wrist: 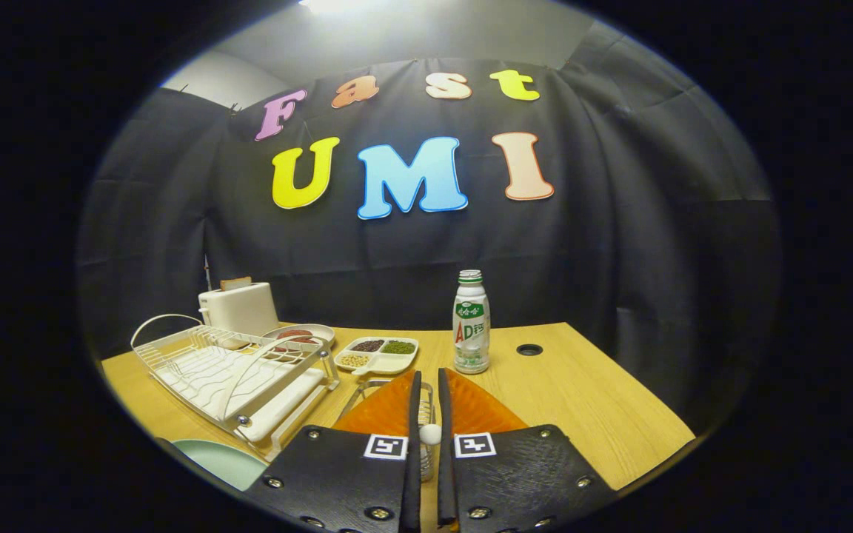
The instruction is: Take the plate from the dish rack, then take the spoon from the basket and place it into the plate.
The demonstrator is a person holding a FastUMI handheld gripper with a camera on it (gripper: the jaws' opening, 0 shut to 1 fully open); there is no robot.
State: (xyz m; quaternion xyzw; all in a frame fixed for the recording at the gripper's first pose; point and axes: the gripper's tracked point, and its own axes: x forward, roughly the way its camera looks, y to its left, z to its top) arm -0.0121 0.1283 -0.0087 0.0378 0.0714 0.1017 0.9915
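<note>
My gripper (429,379) reaches out low over the wooden table (589,400), its fingers drawn close with a narrow slit between them. In that slit sits the small white rounded end of the spoon (430,434), touching both fingers, with the wire basket (369,383) showing around and behind it. An orange plate (480,411) spreads out under the fingers on both sides. The white dish rack (226,370) stands to the left of the fingers and holds no plate that I can see.
A pale green plate (221,460) lies at the near left beside the rack. Beyond the rack stand a white toaster (240,307) and a dish (300,334). A divided tray of beans (378,354) and a drink bottle (471,322) stand beyond the fingertips.
</note>
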